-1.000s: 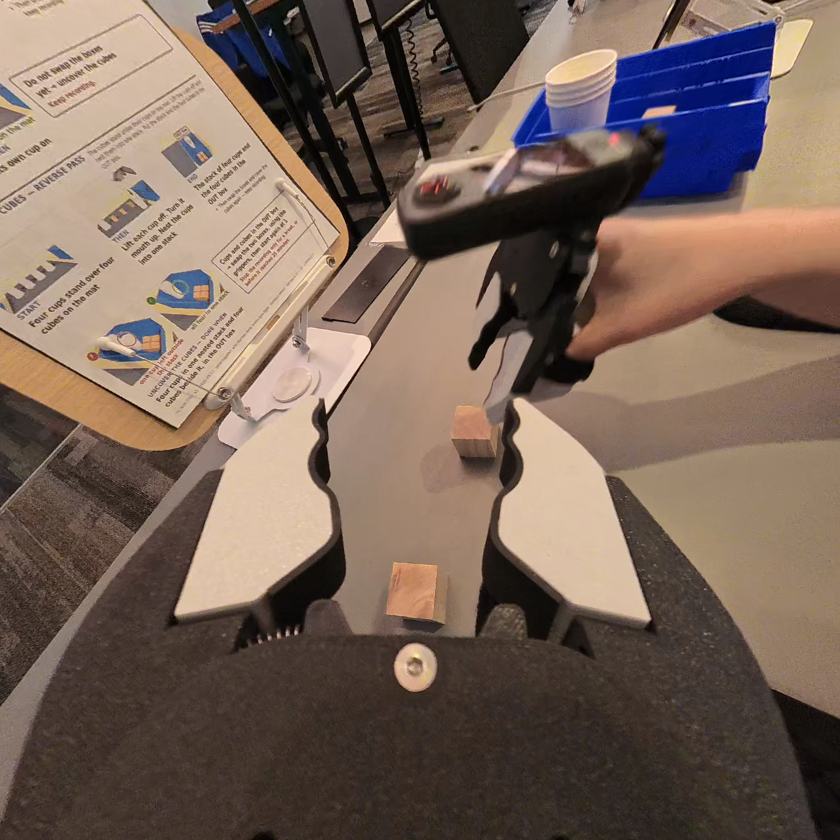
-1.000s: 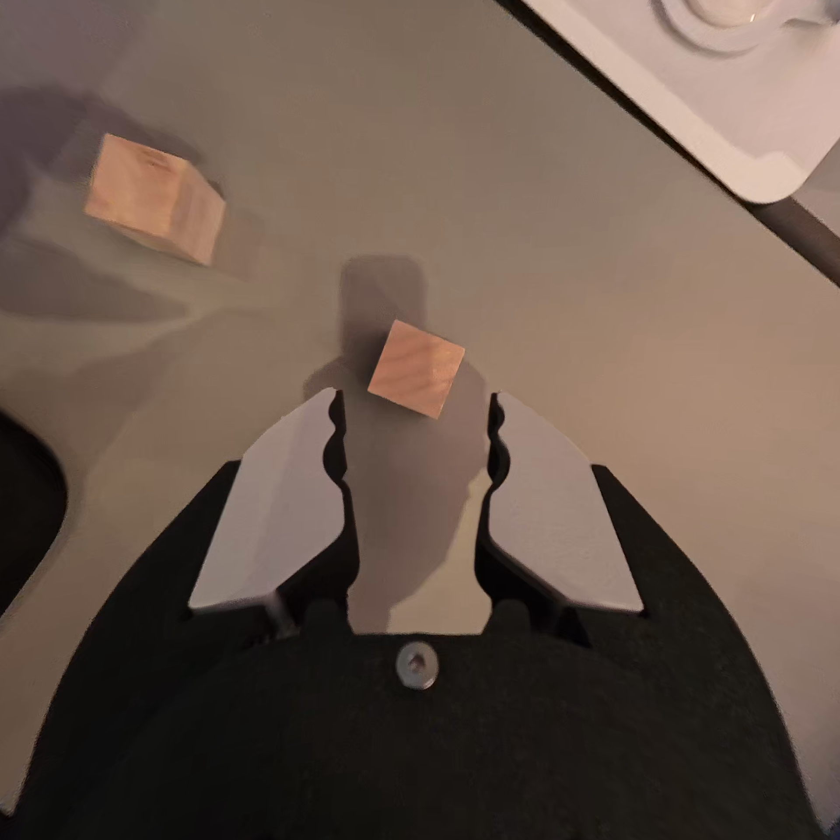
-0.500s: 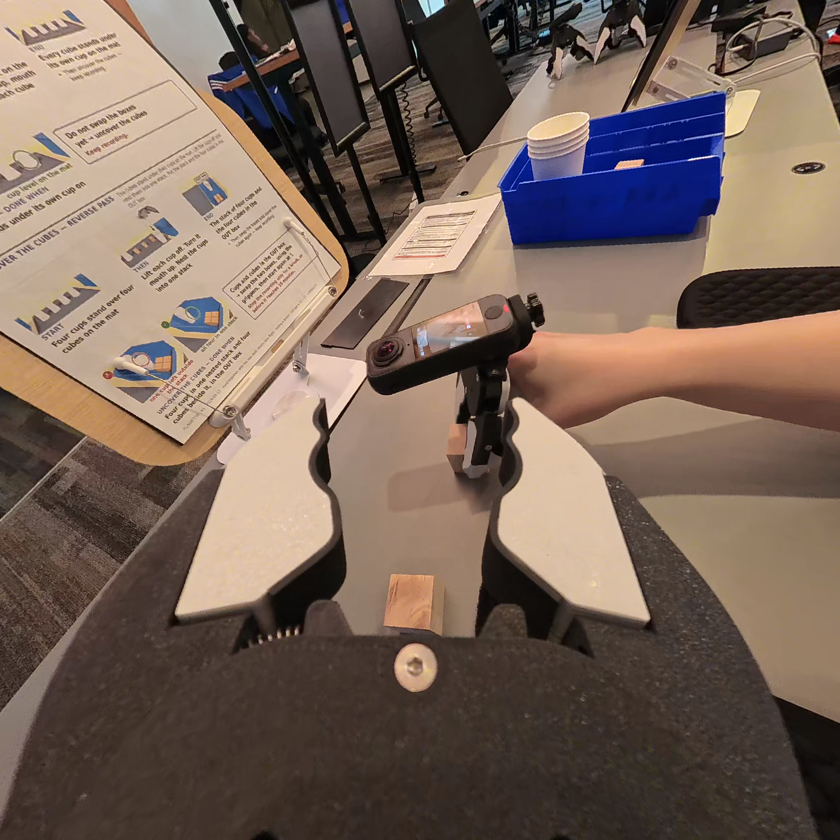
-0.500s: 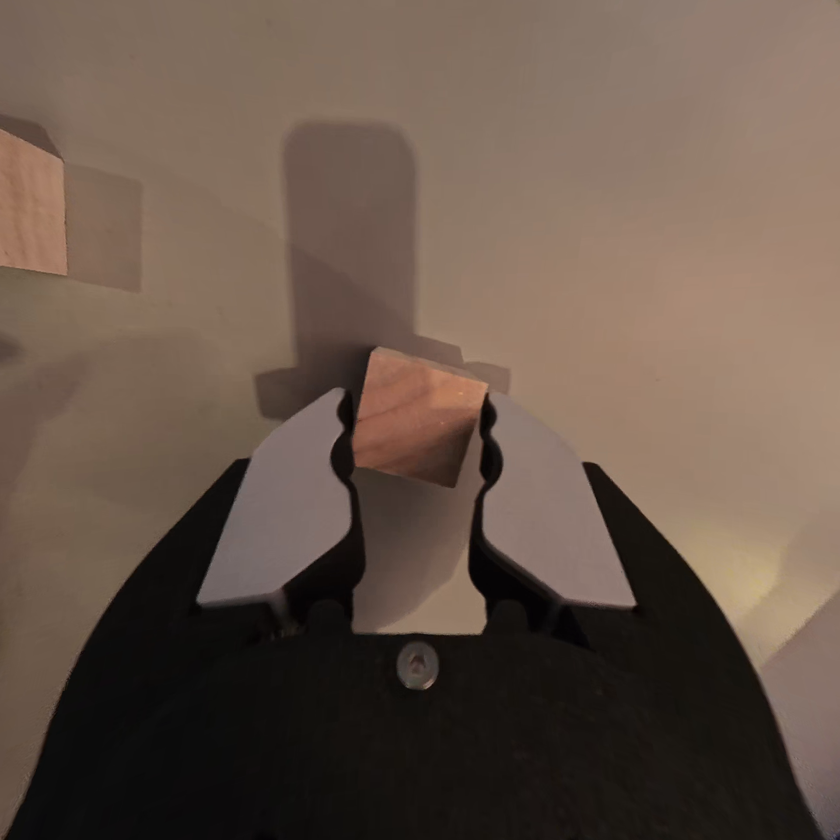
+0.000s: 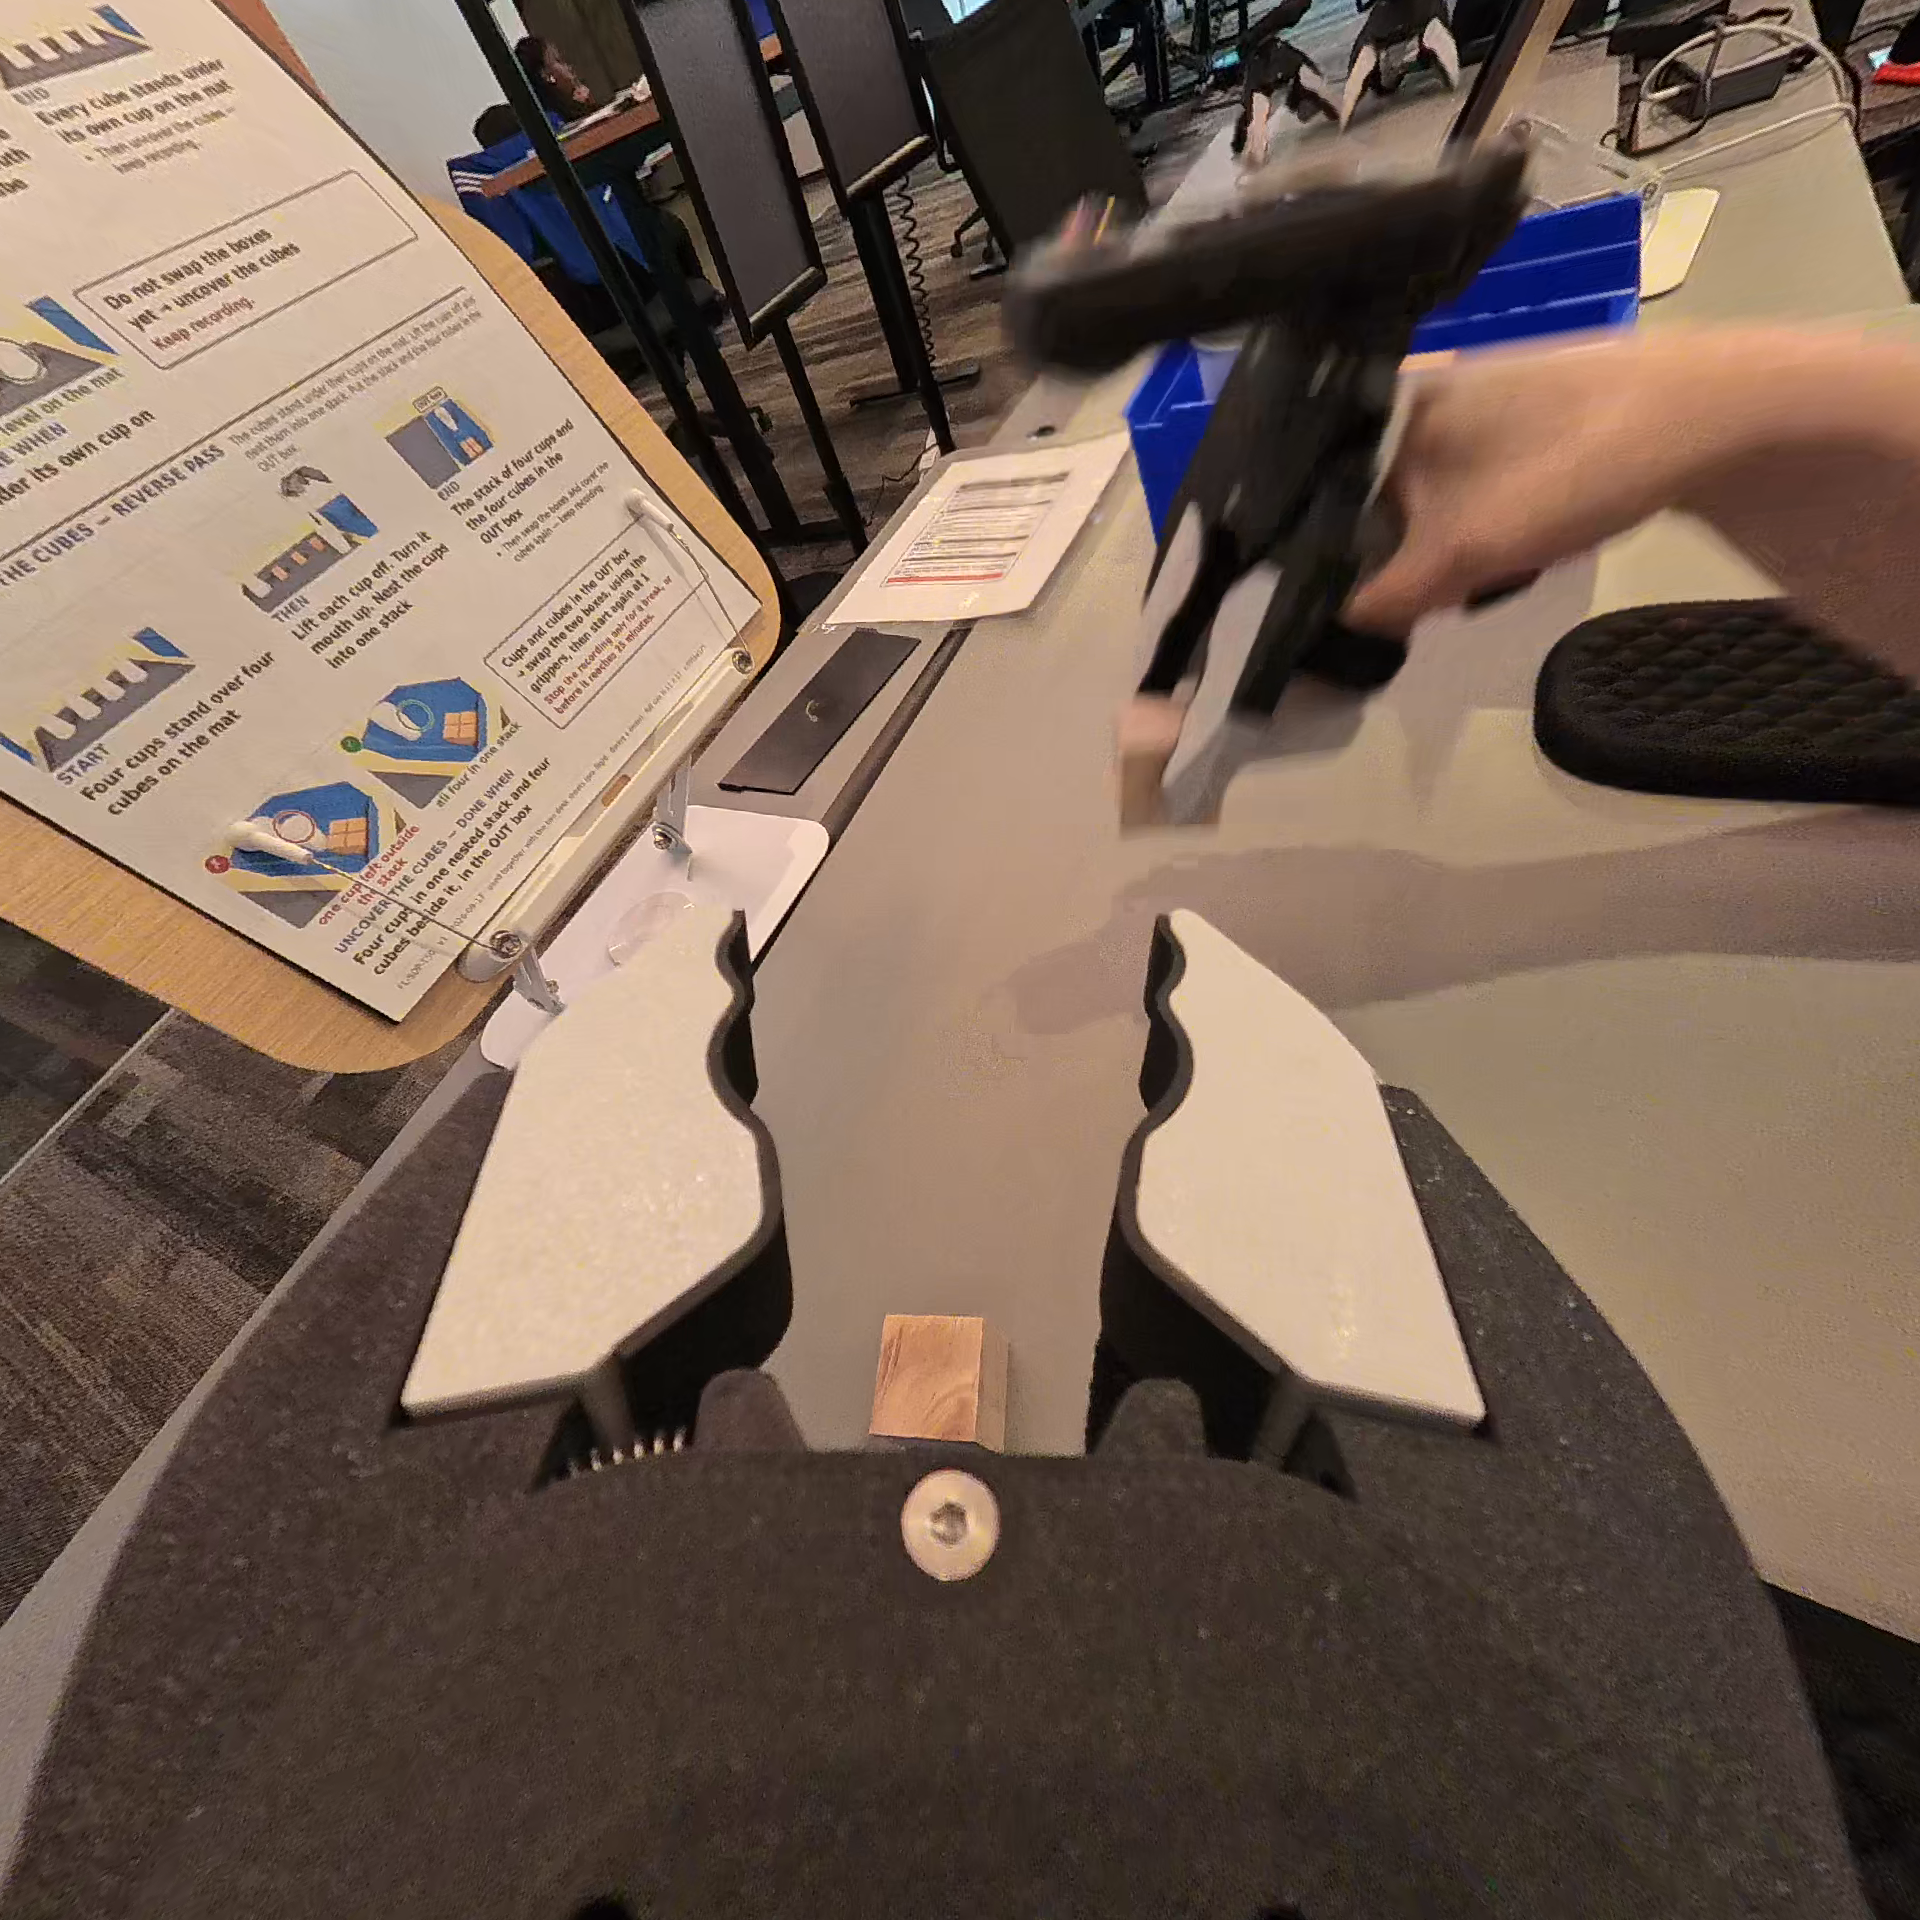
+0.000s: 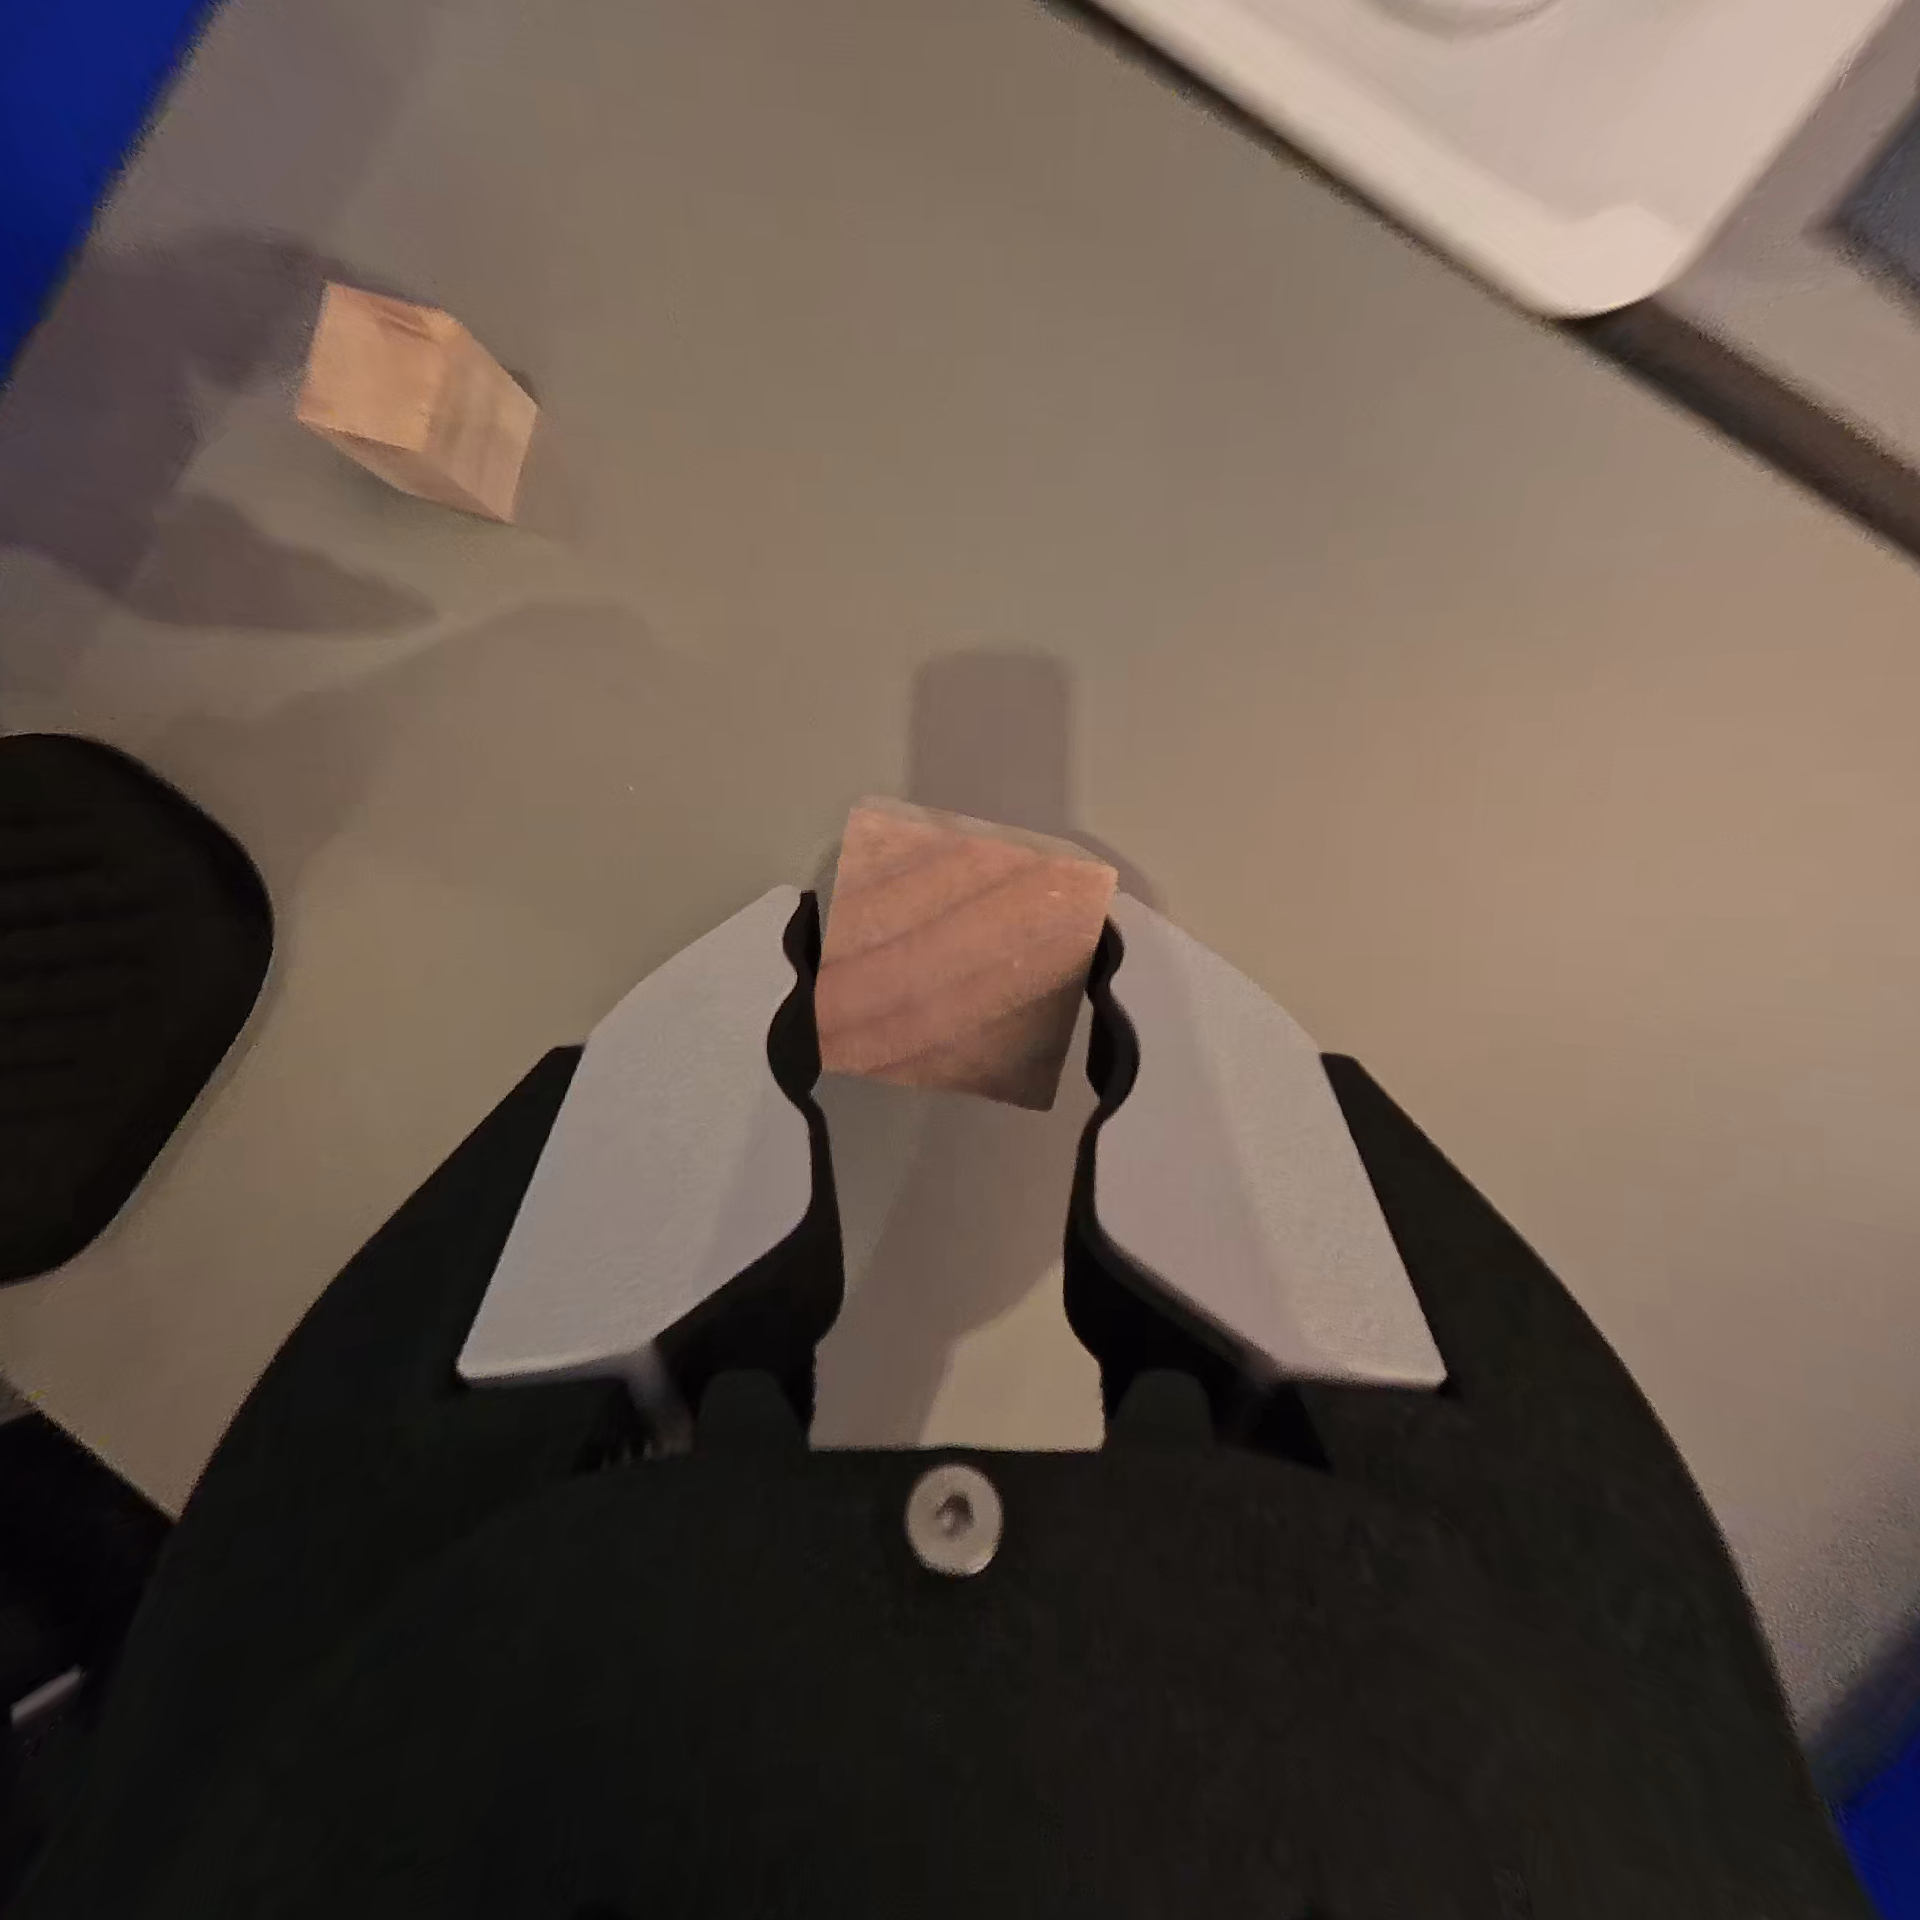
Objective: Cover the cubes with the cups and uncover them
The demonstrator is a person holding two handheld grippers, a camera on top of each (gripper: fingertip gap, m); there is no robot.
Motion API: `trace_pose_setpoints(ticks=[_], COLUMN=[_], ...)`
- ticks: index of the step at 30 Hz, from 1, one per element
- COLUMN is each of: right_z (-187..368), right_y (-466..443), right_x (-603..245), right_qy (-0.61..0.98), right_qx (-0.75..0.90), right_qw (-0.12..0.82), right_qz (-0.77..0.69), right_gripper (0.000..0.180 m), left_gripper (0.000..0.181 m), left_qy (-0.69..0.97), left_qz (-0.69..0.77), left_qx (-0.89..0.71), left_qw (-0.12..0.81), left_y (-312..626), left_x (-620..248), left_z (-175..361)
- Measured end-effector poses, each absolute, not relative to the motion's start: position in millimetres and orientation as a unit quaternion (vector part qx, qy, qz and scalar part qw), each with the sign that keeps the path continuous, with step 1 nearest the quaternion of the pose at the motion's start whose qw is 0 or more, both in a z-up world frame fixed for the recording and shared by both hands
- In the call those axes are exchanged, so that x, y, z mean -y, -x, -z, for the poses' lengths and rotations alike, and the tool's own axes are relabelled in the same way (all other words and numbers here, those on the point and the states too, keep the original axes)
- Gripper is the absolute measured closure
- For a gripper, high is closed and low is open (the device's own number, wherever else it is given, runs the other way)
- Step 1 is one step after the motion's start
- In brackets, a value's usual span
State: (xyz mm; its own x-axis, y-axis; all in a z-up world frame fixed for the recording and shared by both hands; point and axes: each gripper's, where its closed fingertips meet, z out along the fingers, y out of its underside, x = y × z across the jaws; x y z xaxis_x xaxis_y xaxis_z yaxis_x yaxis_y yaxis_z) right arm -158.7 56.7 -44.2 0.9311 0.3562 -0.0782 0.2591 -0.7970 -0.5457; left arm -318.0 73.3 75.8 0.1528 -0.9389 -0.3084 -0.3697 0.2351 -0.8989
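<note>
Aloft, right gripper (image 6: 961, 935) tight around wooden cube (image 6: 951, 966); left gripper (image 5: 951, 997) wide, empty.

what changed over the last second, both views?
Right gripper came down, shut on the far wooden cube and lifted it off the table. Left gripper stayed open and still, over the near cube, which hasn't moved.

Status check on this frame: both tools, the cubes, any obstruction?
Right tool shut on cube, lifted off table. Left tool open, empty. Second cube on table. Nothing in the way.
</note>
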Motion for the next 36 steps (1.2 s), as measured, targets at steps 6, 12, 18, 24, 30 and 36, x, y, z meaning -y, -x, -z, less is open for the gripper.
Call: trace_pose_setpoints(ticks=[6,12,18,24,30,36], right_z=[-57,-35,49,116,140,144], right_y=[0,-184,-273,-304,-308,-304], right_x=[14,90,134,151,160,161], right_qy=[0.919,0.940,0.967,0.983,0.988,0.990], right_qx=[0.098,-0.020,-0.080,-0.088,-0.079,-0.066], right_qw=[0.382,0.331,0.228,0.137,0.110,0.104], right_qz=[0.010,0.073,0.083,0.083,0.067,0.065], right_gripper=[0.131,0.131,0.131,0.131,0.131,0.131], left_gripper=[0.108,0.108,0.108,0.108,0.108,0.108], left_qy=[0.553,0.557,0.568,0.577,0.582,0.585], left_qz=[0.271,0.261,0.242,0.228,0.227,0.223], left_qx=[-0.597,-0.600,-0.604,-0.601,-0.593,-0.594], left_qw=[0.515,0.511,0.505,0.504,0.508,0.505], left_y=[312,308,305,309,313,312], left_x=[-72,-73,-75,-78,-82,-84], left_z=[-74,-71,-65,-62,-64,-61])
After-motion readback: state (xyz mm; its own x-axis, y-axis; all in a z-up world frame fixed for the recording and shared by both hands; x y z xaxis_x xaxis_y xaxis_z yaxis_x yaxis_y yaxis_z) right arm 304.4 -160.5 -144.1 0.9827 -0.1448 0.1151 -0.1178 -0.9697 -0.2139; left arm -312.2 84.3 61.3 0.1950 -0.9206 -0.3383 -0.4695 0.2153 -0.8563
